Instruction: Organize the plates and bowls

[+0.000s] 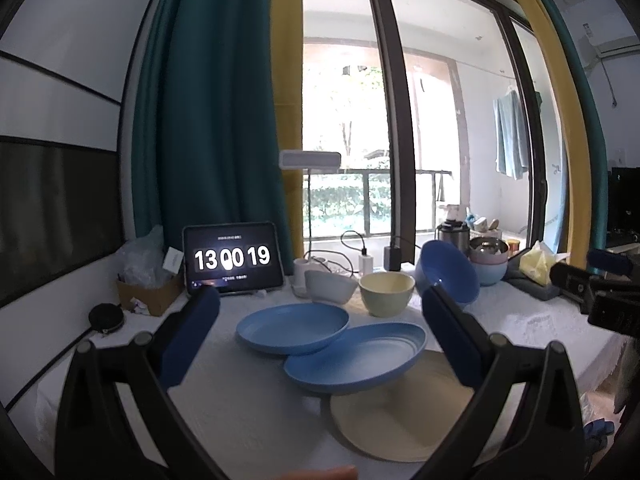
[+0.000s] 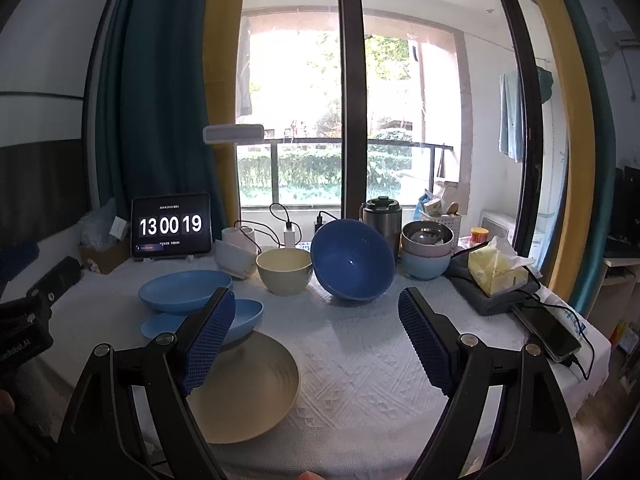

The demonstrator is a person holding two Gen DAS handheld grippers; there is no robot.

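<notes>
- A tablet (image 2: 171,225) stands propped at the back left, its flat dark screen showing large white digits.
- Left gripper (image 1: 320,334): jaws spread wide, blue ribbed pads holding nothing, hovering above the plates.
- Two smooth, matte blue plates (image 2: 185,292) lie overlapping on the white woven tablecloth (image 2: 360,360); the nearer one (image 1: 356,358) rests tilted on the rim of a cream plate (image 2: 248,392) with faint concentric ridges.
- A white bowl (image 2: 236,258) leans on its side just beside an upright cream bowl (image 2: 285,270), round and deep.
- Right gripper (image 2: 316,338): jaws wide apart, its diamond-textured blue pads empty, above the cloth.
- A large dark-blue bowl (image 2: 352,260) stands tipped on its edge, glossy inside facing forward.
- Behind it to the right, a metal bowl nests in a stack of pink and pale-blue bowls (image 2: 426,254).
- A soft yellow tissue pack (image 2: 498,268) lies on folded grey cloth.
</notes>
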